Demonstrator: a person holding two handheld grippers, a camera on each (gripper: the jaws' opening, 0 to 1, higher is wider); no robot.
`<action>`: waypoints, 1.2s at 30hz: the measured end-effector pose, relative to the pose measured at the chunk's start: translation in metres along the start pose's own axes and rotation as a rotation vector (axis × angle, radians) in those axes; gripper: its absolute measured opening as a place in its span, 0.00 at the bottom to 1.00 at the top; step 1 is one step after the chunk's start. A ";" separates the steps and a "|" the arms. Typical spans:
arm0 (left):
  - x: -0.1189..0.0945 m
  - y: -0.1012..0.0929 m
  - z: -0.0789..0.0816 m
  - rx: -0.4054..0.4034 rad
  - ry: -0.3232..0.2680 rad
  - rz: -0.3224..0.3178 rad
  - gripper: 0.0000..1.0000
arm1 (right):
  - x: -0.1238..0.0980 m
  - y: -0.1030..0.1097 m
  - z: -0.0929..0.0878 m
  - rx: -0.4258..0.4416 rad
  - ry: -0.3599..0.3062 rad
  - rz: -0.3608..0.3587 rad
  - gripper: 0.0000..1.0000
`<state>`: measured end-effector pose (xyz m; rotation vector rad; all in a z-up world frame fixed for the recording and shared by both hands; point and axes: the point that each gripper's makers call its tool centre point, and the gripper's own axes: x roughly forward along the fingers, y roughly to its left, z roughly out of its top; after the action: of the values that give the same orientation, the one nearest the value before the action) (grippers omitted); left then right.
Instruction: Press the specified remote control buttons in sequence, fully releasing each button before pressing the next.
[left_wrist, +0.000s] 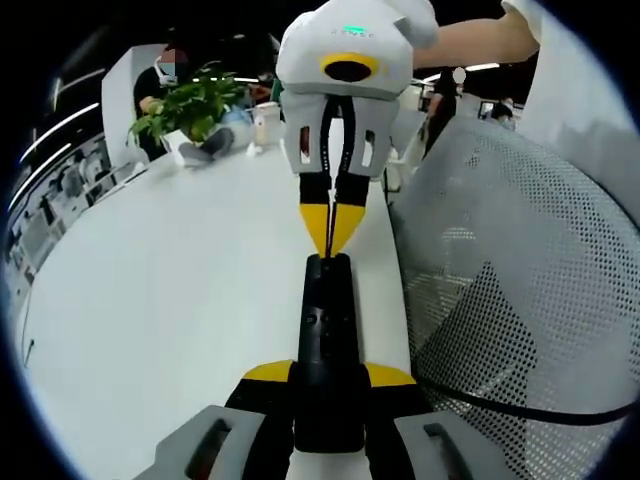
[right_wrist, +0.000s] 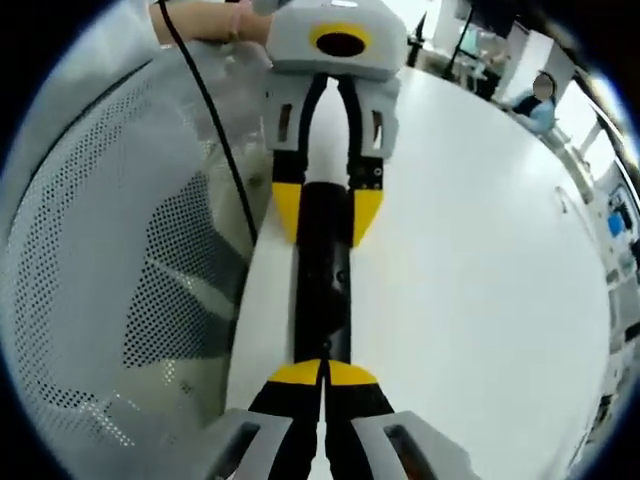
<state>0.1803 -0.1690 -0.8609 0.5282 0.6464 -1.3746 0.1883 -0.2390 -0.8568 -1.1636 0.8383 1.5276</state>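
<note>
At the worktop (left_wrist: 150, 300) edge, our left tongs (left_wrist: 328, 385) clamp the remote (left_wrist: 327, 330) while the right tongs (left_wrist: 331, 232) — pinched together — should press straight down, then lift fully clear.

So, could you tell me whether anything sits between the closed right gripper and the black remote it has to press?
Nothing visible does. The right gripper, jaws together, has its yellow tips right at the far end of the slim black remote control, which the left gripper clamps over the white table.

A black remote (left_wrist: 327, 345) lies on the white surface (left_wrist: 170, 300); both hand-held grippers, left (left_wrist: 327, 385) and right (right_wrist: 322, 372), are grey with yellow tips; the mesh chair (left_wrist: 520, 300) is white.
</note>
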 end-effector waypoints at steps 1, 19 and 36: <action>0.000 0.000 0.000 0.000 0.000 0.001 0.24 | 0.000 0.001 0.000 -0.016 0.018 0.001 0.00; 0.000 0.000 0.000 0.001 -0.004 0.003 0.24 | -0.005 -0.001 0.015 0.151 -0.141 -0.108 0.00; 0.000 0.000 0.000 0.003 -0.003 0.001 0.24 | 0.003 -0.002 0.011 0.093 -0.083 -0.081 0.00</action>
<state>0.1803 -0.1693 -0.8610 0.5287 0.6419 -1.3747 0.1874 -0.2271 -0.8559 -1.0466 0.7886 1.4455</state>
